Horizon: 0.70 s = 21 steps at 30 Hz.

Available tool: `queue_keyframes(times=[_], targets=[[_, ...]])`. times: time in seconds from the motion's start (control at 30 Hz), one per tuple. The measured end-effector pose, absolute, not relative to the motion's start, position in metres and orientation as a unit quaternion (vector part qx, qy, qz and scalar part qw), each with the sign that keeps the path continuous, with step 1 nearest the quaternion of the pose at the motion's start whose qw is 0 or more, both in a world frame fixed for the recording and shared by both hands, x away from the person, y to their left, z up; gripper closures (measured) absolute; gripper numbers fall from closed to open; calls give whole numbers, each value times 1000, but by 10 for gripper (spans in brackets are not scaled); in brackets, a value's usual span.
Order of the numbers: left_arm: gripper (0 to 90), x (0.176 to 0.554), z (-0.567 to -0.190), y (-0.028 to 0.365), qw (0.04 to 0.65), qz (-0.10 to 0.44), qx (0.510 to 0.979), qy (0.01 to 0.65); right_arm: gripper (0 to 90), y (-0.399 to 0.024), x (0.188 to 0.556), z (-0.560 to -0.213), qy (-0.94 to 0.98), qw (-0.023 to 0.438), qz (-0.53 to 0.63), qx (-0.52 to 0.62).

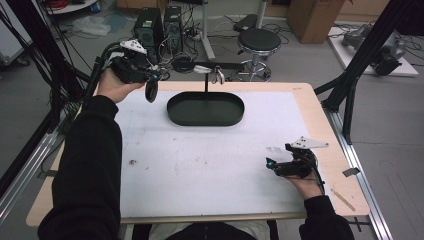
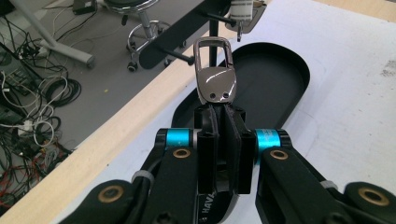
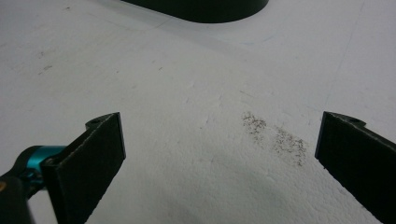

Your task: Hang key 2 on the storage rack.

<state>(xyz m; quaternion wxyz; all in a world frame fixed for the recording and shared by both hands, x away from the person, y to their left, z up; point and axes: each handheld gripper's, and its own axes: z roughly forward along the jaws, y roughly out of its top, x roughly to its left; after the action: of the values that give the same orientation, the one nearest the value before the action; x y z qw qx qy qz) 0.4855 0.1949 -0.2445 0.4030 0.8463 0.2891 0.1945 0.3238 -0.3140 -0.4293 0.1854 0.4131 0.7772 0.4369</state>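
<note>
Left gripper (image 2: 218, 116) pinching metal clasp (image 2: 215, 74) upright | stand hook (image 2: 194, 59) lying just beyond, far-left | right gripper (image 3: 219, 154) spread, resting near-right.

Round stool (image 1: 258, 41); computer towers (image 1: 149, 25); cardboard box (image 1: 312, 15)

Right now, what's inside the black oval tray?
The black oval tray looks bare inside apart from a thin stand post rising at its far edge. In the left gripper view, the held metal clip covers part.

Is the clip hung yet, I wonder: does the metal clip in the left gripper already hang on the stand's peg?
No, the left gripper holds the metal clip short of the stand's peg.
</note>
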Motion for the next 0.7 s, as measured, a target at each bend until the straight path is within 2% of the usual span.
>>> queue_keyframes(times=[0.7], targets=[[835,516,-274,165,341,209,863,309,8,-319,321,-429,774,185,440,417]])
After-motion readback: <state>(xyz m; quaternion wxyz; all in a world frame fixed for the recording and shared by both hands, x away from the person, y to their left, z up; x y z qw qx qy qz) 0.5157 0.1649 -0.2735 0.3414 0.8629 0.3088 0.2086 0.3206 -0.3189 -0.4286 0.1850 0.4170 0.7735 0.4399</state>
